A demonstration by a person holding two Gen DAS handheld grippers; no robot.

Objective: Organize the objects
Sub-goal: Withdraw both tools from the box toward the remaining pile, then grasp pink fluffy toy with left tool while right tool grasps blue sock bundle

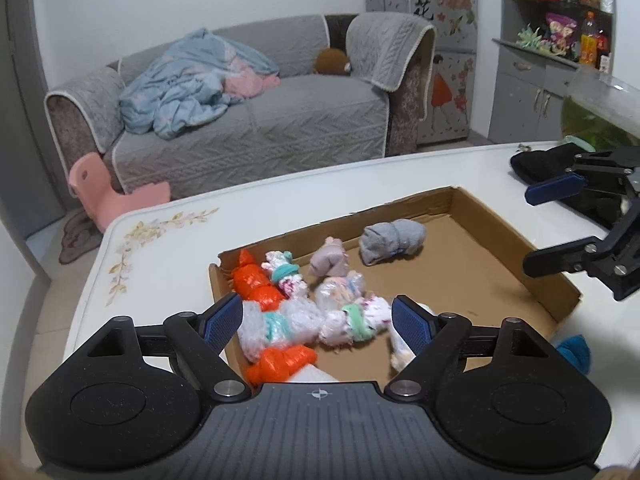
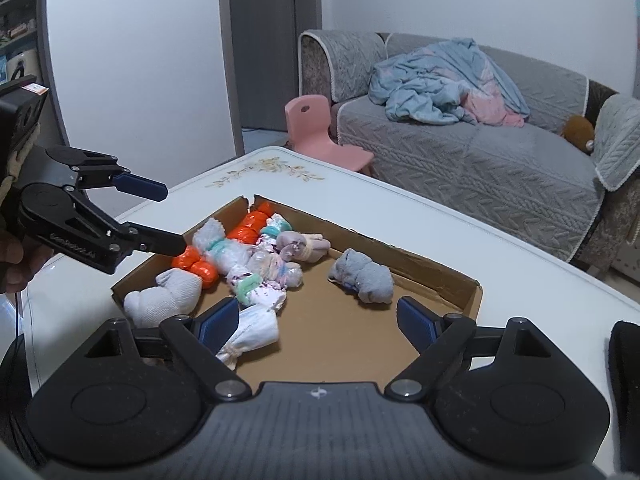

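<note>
A shallow cardboard tray [image 1: 516, 240] [image 2: 436, 270] lies on the white table and holds several rolled sock bundles: orange ones [image 1: 256, 286] [image 2: 250, 228], white and teal ones [image 1: 288, 322] [image 2: 224, 250], a mauve one [image 1: 330, 262] [image 2: 300, 246] and a grey one [image 1: 392, 242] [image 2: 366, 274] lying apart. My left gripper [image 1: 318, 322] [image 2: 172, 216] is open and empty above the tray's near-left bundles. My right gripper [image 2: 318, 322] [image 1: 532, 228] is open and empty above the tray's right edge.
A black cloth item [image 1: 548, 168] [image 2: 624, 360] and a teal sock [image 1: 574, 354] lie on the table [image 1: 160, 240] outside the tray. A glass fish bowl [image 1: 600, 108] stands at the table's far right. A grey sofa [image 1: 256, 136] and a pink chair [image 2: 320, 136] stand beyond.
</note>
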